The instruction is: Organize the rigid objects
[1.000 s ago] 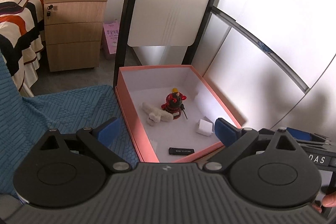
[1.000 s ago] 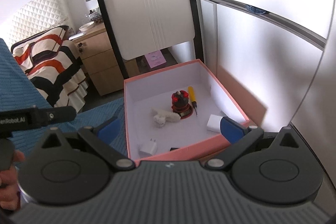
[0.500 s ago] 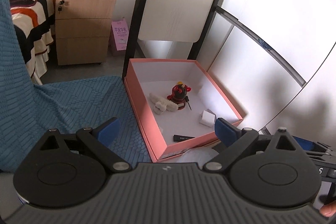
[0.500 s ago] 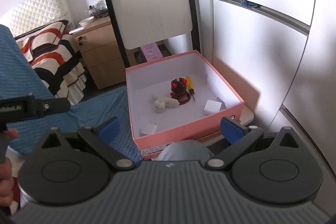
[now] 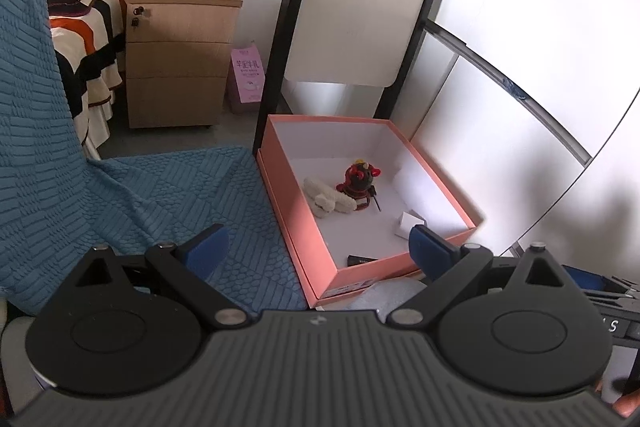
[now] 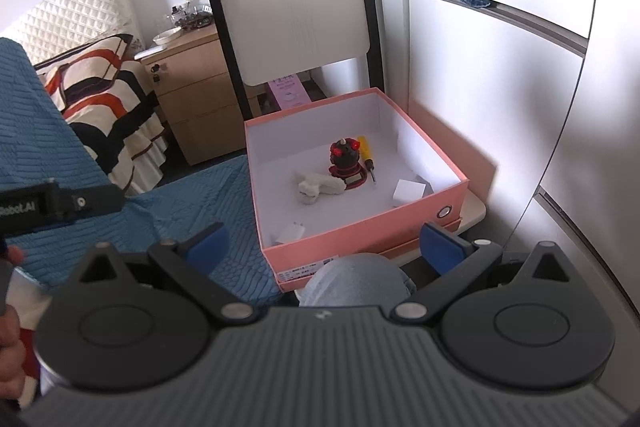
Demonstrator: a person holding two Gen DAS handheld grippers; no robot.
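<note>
A pink box (image 5: pixel 292 211) (image 6: pixel 360 235) with a white inside stands on a chair seat. Inside lie a red and black figure (image 5: pixel 359 179) (image 6: pixel 345 163), a white plush piece (image 5: pixel 326 198) (image 6: pixel 316 185), a yellow-handled screwdriver (image 6: pixel 366 157), a white cube (image 6: pixel 408 191) (image 5: pixel 404 223), a white plug (image 6: pixel 292 230) and a black stick (image 5: pixel 360 259). My left gripper (image 5: pixel 316 247) is open and empty, held back from the box. My right gripper (image 6: pixel 324 243) is open too, nothing between its blue pads, above a denim knee (image 6: pixel 356 279).
A blue quilted cover (image 5: pixel 152 195) lies left of the box. The chair's white backrest (image 5: pixel 356 15) rises behind it, with white panels (image 6: pixel 500 87) to the right. A wooden drawer unit (image 5: pixel 176 59) and a striped bed (image 6: pixel 104 83) stand farther left.
Both grippers have drawn back and up from the box, so it looks smaller and farther. The knee has come into the right wrist view. Box contents have not moved.
</note>
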